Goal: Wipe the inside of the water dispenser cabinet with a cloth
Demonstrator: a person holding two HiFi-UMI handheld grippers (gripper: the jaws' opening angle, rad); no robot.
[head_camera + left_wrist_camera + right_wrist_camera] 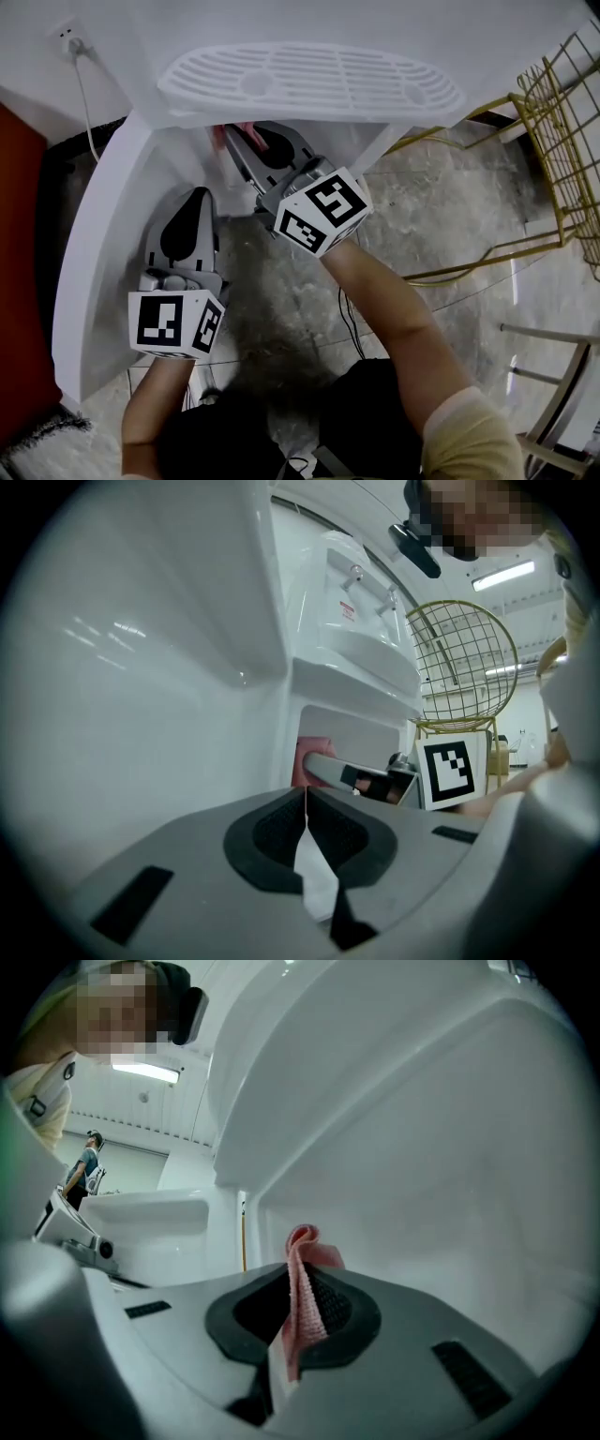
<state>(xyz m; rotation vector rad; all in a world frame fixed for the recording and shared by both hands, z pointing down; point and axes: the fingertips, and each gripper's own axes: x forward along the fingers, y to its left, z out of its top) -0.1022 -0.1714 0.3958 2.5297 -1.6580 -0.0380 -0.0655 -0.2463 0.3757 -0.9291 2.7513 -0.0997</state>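
Head view: the water dispenser [309, 80] is seen from above, with its white slotted drip tray uppermost and the cabinet door [98, 262] swung open at the left. The right tool [232, 139] is reached in under the tray, into the cabinet opening. Only a small pink patch of the cloth [246, 127] is visible at its tip. The left tool [195, 197] is held outside the opening, just beside the door's inner face.

Right gripper view: the grip, hidden in the head view, is shown here. The right tool [298, 1252] is clamped on the cloth [303, 1293], which is folded into a narrow strip set edgewise between the jaws. Its long axis is aligned with the tool's own axis. The folded end projects past the tips and points into the white cabinet interior [422, 1194]. Contact between cloth and wall cannot be determined.

Left gripper view: the left tool [307, 791] is seen with jaws brought together at the tips and nothing held between them. The dispenser's front and taps [354, 574] are shown only here, together with the right tool [323, 766] entering the opening and a reddish patch of cloth [314, 750] at its tip. A gold wire chair [464, 663] is noted beyond the dispenser.
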